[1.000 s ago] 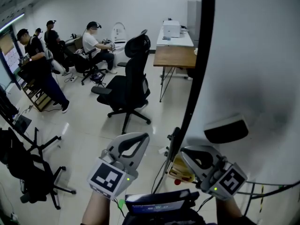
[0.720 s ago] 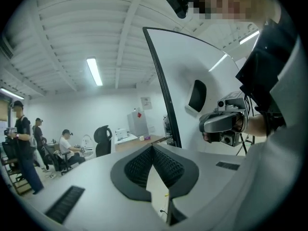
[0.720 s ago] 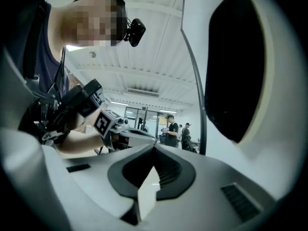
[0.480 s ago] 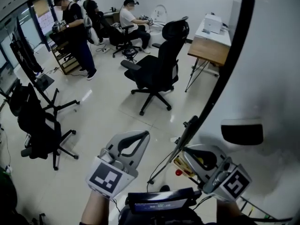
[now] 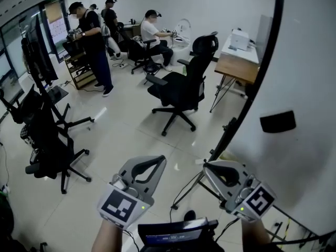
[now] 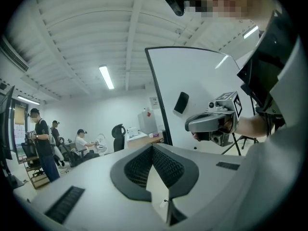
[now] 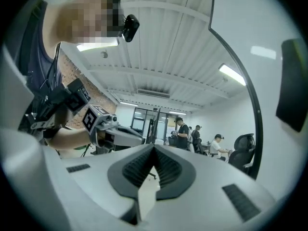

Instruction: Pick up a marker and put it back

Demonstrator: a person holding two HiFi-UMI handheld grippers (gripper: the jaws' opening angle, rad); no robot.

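Left gripper [image 5: 159, 159], head view 6 o'clock: jaws closed tip to tip, nothing between them, touching nothing.
Right gripper [image 5: 208, 166], 5 o'clock: jaws fully closed, empty, held just short of the whiteboard [image 5: 310, 62] that fills 1 to 4 o'clock.
Marker: cannot be made out in any view.
Office chair [image 5: 184, 88]: 12 o'clock.

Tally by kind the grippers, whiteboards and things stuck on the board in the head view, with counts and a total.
grippers: 2, left gripper and right gripper
whiteboard: 1
black eraser on the board: 1
total: 4
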